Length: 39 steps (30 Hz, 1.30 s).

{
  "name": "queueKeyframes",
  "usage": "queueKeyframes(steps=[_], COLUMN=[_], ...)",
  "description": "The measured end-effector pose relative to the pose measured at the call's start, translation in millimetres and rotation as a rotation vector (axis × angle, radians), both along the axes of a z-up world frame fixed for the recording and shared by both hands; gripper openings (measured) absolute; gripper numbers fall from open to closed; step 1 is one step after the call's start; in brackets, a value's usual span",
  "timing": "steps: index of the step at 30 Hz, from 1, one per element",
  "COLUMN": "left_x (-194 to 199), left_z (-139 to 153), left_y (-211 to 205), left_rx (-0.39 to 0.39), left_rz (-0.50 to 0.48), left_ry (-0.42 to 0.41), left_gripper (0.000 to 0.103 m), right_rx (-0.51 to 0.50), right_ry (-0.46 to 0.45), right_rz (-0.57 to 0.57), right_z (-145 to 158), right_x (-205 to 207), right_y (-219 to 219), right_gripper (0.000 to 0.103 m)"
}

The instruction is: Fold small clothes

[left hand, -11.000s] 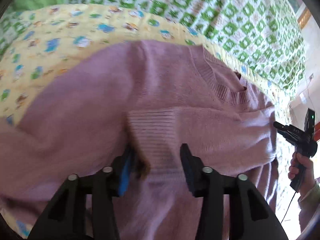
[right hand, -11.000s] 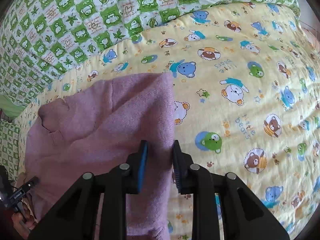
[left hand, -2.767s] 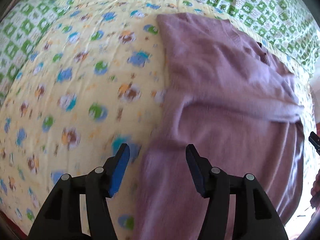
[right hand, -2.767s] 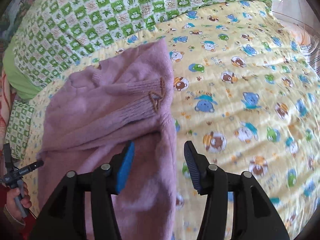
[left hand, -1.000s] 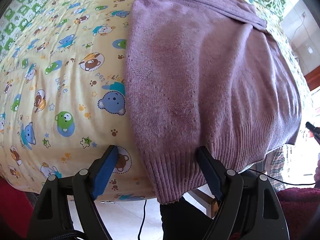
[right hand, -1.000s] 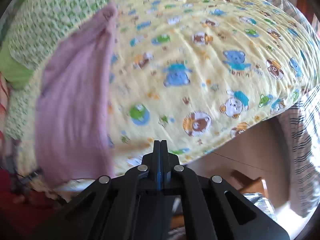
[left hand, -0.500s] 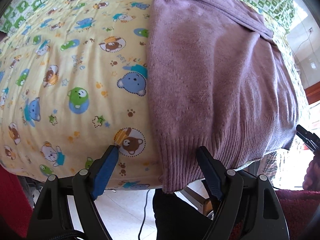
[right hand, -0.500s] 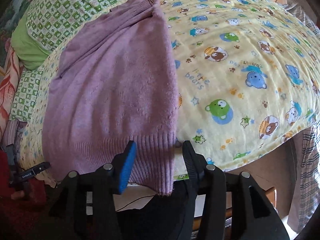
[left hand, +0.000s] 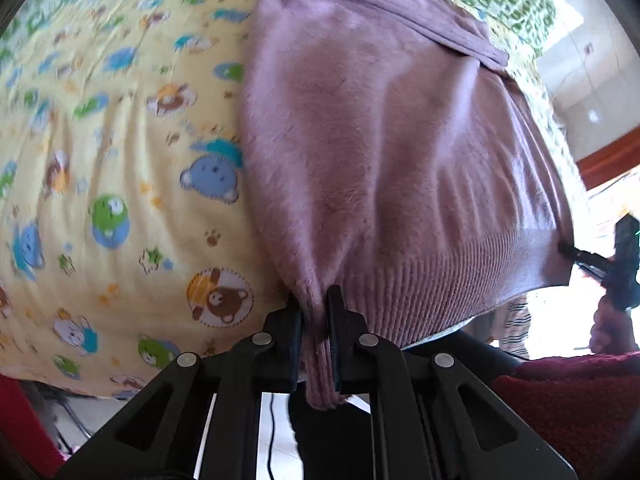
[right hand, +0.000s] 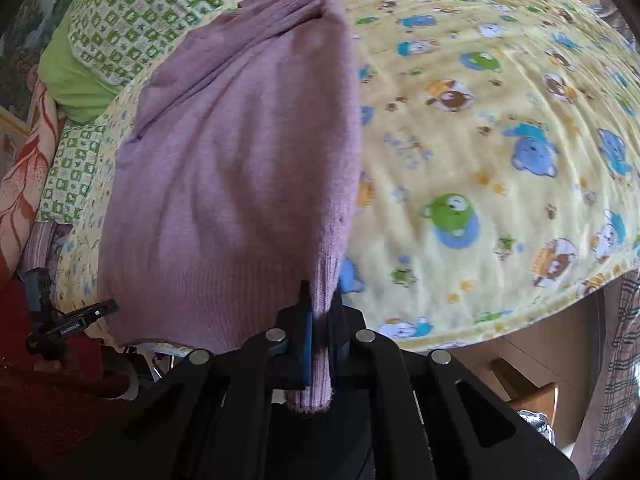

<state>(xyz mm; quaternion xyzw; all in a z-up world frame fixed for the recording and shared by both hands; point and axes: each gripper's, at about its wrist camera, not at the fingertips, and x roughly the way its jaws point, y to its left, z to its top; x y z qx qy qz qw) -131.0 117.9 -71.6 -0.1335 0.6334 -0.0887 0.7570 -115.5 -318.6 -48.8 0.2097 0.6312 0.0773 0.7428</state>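
A mauve knit sweater [left hand: 380, 140] lies lengthwise on the yellow bear-print quilt [left hand: 100, 140], sleeves folded in, ribbed hem at the near bed edge. My left gripper [left hand: 315, 308] is shut on the hem's left corner. My right gripper [right hand: 320, 300] is shut on the hem's right corner, and the sweater [right hand: 232, 168] runs away from it toward the collar. Each gripper shows small in the other's view: the right one [left hand: 592, 258] in the left wrist view and the left one [right hand: 80, 318] in the right wrist view.
A green checked blanket [right hand: 132, 12] and a green pillow [right hand: 68, 76] lie beyond the collar. The quilt [right hand: 500, 140] spreads wide to the right of the sweater. The bed edge is just under both grippers, with floor and a wooden stool [right hand: 524, 388] below.
Both grippers were open just before the hem half a second ago. Both have now closed on the hem corners. Earlier the sleeves were folded in and the grippers moved down from collar to hem.
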Motion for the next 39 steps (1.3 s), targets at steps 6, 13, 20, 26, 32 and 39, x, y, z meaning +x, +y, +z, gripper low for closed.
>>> queueKeyframes(steps=[6,13,20,26,32,39], left_x=[11.1,12.8,26.1,51.2,95.2,175.3], left_z=[-3.1,-4.8,10.8,44.6,82.1,110.8], left_y=[-1.2,-28.1,-21.7,-9.9,3.3,3.3], left_rx=[-0.069,0.029,-0.083,-0.154,-0.208,-0.220], left_rz=[0.035,-0.047,-0.030,0.016,0.047,0.082], left_ry=[0.046,0.004,-0.020,-0.103,-0.214,-0.342], left_gripper=[0.037,0.034,0.009,0.009,0.008,0.008], right_rx=[0.158,0.146,0.202,0.342,0.433,0.465], right_ry=[0.037,0.030,-0.007,-0.102,-0.180,-0.303], right_rz=[-0.057,-0.010,0.032,-0.051,-0.109,-0.139], right_z=[-12.6,-16.4,-4.0,20.6,39.4,62.0], right_x=[3.7,7.7,13.6,31.7,61.2,127.5], right_y=[-11.1,5.5,0.6,-16.2,-22.7,-28.6], right_gripper=[0.010,0.017,0.007,0.007,0.007,0.007])
